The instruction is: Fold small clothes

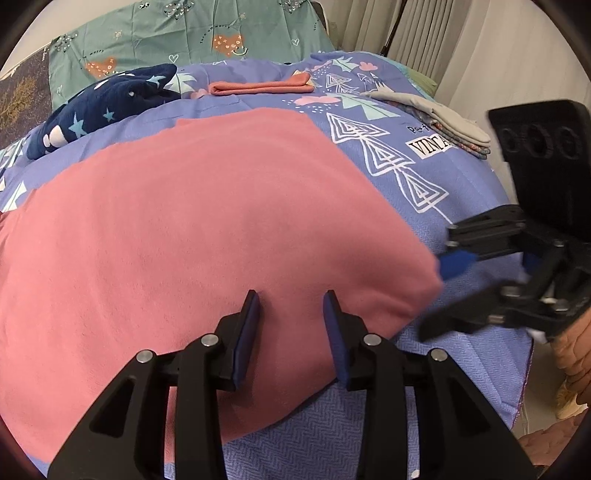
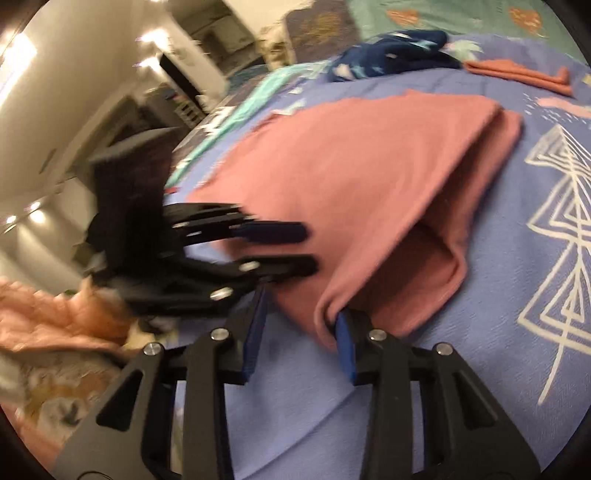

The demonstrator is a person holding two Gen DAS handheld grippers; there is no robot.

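A: What is shown by the left wrist view?

B: The left claw (image 1: 291, 306) is seen spread wide, nothing gripped, its blue pads (image 1: 246, 339) set over the near edge of the pink garment (image 1: 207, 229). The garment is laid flat across the purple bedspread (image 1: 461, 206) on the bed. The right claw (image 1: 439, 295) is seen at the garment's right corner, fingers parted. Beyond, a navy star-print cloth (image 1: 107, 103), a folded coral piece (image 1: 262, 88) and a grey folded stack (image 1: 439, 118) are placed well apart from it, with a teal pillow (image 1: 192, 33) and curtains (image 1: 424, 33) behind.

A: And the right wrist view?

B: The picture is blurred. The right claw (image 2: 301, 317) is held open; the garment's (image 2: 369, 177) doubled corner is draped against one blue pad (image 2: 344, 339), but nothing is clamped. The left claw (image 2: 310, 249) is seen at the garment's near-left edge, parted. The navy cloth (image 2: 391, 51) and coral piece (image 2: 517, 75) are seen beyond, and a peach quilted fabric (image 2: 51, 317) lies off the bed's edge.
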